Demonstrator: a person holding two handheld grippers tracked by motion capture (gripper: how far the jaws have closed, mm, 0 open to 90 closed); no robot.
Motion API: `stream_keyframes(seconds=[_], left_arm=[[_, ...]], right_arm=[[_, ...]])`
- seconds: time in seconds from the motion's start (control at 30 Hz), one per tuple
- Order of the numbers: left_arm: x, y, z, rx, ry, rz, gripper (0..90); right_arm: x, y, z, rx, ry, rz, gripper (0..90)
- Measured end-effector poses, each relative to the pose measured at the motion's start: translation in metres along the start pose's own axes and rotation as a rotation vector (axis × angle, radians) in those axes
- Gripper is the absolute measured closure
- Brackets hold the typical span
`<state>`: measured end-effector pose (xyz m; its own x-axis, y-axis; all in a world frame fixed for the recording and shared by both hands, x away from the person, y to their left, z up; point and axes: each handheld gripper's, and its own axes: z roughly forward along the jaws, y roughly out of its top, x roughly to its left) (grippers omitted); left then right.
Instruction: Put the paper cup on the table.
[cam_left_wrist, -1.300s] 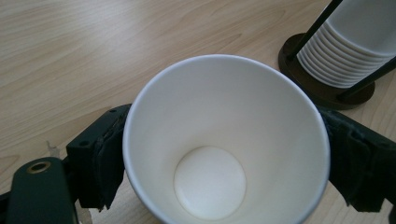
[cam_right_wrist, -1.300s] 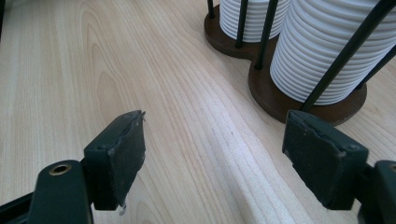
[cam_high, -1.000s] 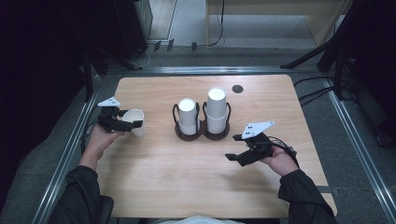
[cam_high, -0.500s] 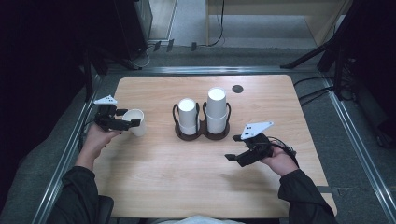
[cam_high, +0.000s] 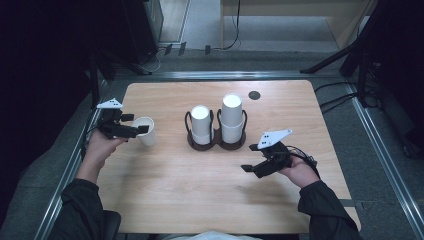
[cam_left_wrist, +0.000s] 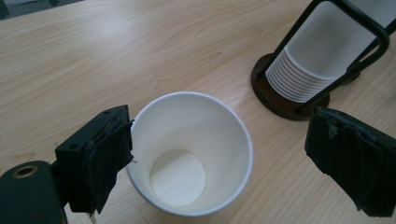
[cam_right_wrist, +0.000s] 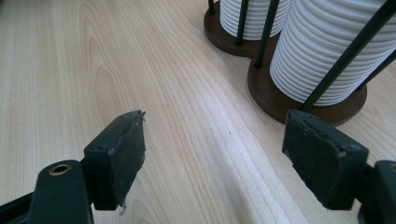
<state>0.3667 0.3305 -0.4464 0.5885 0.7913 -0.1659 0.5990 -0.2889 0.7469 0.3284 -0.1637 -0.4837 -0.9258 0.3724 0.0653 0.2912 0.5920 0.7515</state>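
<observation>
Left gripper (cam_high: 142, 129) has lifted slightly, jaws just opened wider; paper cup (cam_high: 144, 131) sits upright between them on the worktop (cam_high: 200, 200), left of the cup holder (cam_high: 216, 142), apparently released; right gripper (cam_high: 248, 169) unmoved, jaws wide, empty.

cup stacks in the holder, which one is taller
The right stack, nearest the dark spot on the table; its top rises above the left stack.

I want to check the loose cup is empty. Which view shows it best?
The left gripper view: it looks down into the cup, showing a bare bottom. The high view shows it small, from the side; the right gripper view faces the cup stacks.
</observation>
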Motion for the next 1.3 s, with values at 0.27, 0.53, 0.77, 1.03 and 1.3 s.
stream_keyframes(seconds=[0.27,0.53,0.77,1.03,1.3], left_arm=[[-0.028,0.010,0.004,0.005,-0.027,0.070,7.7],[-0.052,0.012,0.017,0.043,-0.059,0.104,7.7],[-0.078,0.013,0.022,0.042,-0.109,0.145,8.0],[-0.105,0.012,0.025,0.026,-0.170,0.161,8.0],[-0.127,0.013,0.034,0.032,-0.193,0.192,8.0]], right_arm=[[0.002,0.000,0.001,0.011,0.002,-0.001,21.4],[0.004,0.000,0.005,0.024,0.006,-0.013,21.4],[0.004,0.000,0.005,0.024,0.005,-0.010,21.4],[0.003,-0.001,0.005,0.032,-0.001,-0.013,21.4],[0.003,-0.001,0.005,0.035,-0.002,-0.018,21.4]])
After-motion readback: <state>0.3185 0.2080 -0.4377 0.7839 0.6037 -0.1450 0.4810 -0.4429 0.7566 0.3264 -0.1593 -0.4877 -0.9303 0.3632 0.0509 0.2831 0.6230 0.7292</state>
